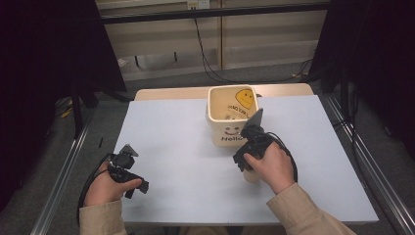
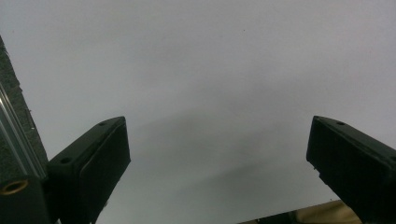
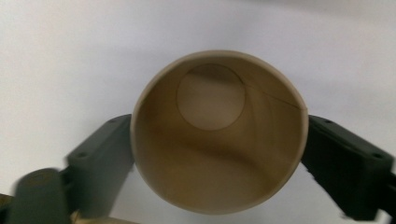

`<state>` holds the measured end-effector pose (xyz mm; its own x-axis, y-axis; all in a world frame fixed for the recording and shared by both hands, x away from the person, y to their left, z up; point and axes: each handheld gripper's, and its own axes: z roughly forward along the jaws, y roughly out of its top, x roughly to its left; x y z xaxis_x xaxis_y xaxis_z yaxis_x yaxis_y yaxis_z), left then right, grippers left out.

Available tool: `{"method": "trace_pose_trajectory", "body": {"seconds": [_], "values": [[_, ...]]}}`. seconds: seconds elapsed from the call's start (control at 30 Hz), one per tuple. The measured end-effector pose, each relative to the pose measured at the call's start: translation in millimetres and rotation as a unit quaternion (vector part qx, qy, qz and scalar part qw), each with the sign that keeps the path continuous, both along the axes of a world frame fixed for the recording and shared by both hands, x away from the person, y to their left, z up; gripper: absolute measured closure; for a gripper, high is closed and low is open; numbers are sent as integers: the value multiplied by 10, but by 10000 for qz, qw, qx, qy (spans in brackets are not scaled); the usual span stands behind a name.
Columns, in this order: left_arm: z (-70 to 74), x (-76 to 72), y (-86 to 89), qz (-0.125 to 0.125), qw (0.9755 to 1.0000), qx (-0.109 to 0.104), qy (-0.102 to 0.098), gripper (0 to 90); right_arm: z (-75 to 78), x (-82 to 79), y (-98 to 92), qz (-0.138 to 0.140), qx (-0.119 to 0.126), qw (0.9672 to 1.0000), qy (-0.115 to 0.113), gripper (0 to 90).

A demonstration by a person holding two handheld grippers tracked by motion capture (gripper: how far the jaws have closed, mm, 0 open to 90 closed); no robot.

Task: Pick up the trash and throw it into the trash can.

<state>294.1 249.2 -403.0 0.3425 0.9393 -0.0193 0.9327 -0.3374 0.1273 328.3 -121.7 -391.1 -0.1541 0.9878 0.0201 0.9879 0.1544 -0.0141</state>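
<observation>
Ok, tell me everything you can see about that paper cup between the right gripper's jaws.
The paper cup is tan, looks like plain paper or thin card, round, with a rolled rim, a flat round bottom and one seam line down its inner wall. It is empty. In the right gripper view its open mouth faces the camera, and the right gripper has its two black jaws pressed against opposite sides of the wall. In the high view its pale base shows under the person's right hand, above the light blue table cover.

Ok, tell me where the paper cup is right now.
The paper cup stands upright between the right gripper's fingers, open mouth facing that camera. In the high view it peeks out under the right hand, just in front of the square smiley bin.
</observation>
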Motion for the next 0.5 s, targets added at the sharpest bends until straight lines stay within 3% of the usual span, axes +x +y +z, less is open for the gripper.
{"method": "trace_pose_trajectory", "body": {"seconds": [0.23, 0.5], "values": [[8, -9, -8, 11, 10000, 9, -59, 60, 27, -4, -7, -26, 73, 9999, 111, 207], [-2, -6, -18, 54, 10000, 4, -30, 60, 341, 35, -58, 31, 118, 9999, 84, 209]]}}
